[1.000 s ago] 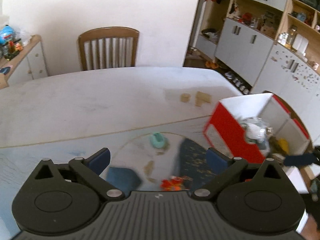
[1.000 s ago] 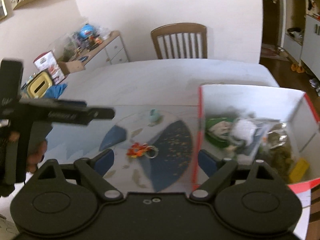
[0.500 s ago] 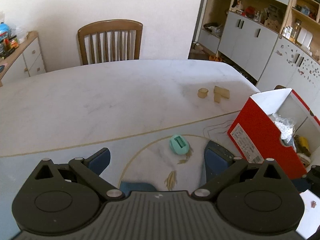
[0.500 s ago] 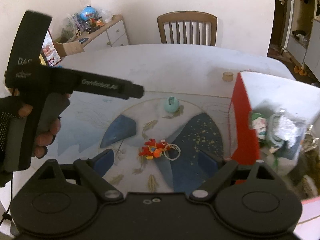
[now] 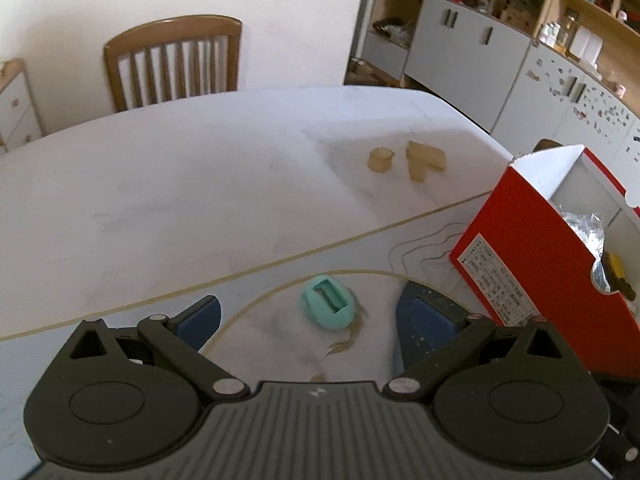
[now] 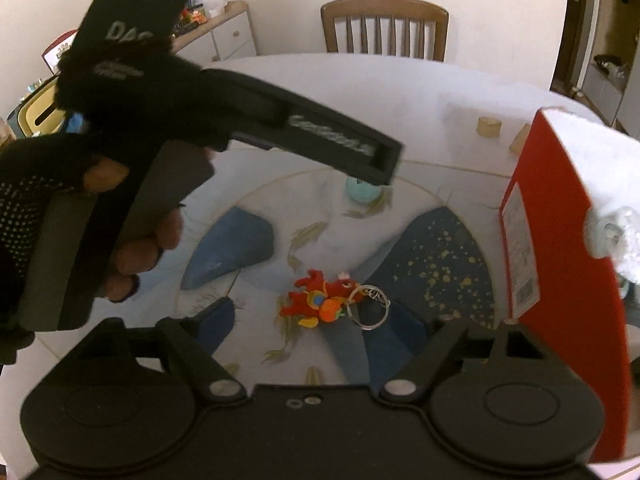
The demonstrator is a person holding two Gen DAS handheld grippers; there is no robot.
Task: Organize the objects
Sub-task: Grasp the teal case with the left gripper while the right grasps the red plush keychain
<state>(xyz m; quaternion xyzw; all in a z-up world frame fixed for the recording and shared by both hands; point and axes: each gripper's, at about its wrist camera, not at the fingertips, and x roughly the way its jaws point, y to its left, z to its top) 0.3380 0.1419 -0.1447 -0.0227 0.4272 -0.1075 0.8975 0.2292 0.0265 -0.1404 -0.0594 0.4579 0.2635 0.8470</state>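
A small teal egg-shaped object (image 5: 329, 307) lies on the patterned mat, between and just ahead of the open fingers of my left gripper (image 5: 316, 322). In the right wrist view it (image 6: 362, 193) is partly hidden behind the left gripper's body (image 6: 328, 140). A red dragon keychain (image 6: 320, 300) with a metal ring lies on the mat just ahead of my open, empty right gripper (image 6: 320, 332). A red cardboard box (image 5: 536, 256) (image 6: 560, 240) holding crinkled wrapped items stands at the right.
Two small wooden blocks (image 5: 404, 160) lie on the white table (image 5: 200, 184) beyond the mat. A wooden chair (image 5: 172, 64) stands at the far edge. Cabinets and shelves (image 5: 500, 48) line the right wall; a sideboard (image 6: 228, 36) stands at the left.
My left gripper has moved forward to the teal object, which now lies between its fingers. My right gripper has swung left from the box toward the keychain.
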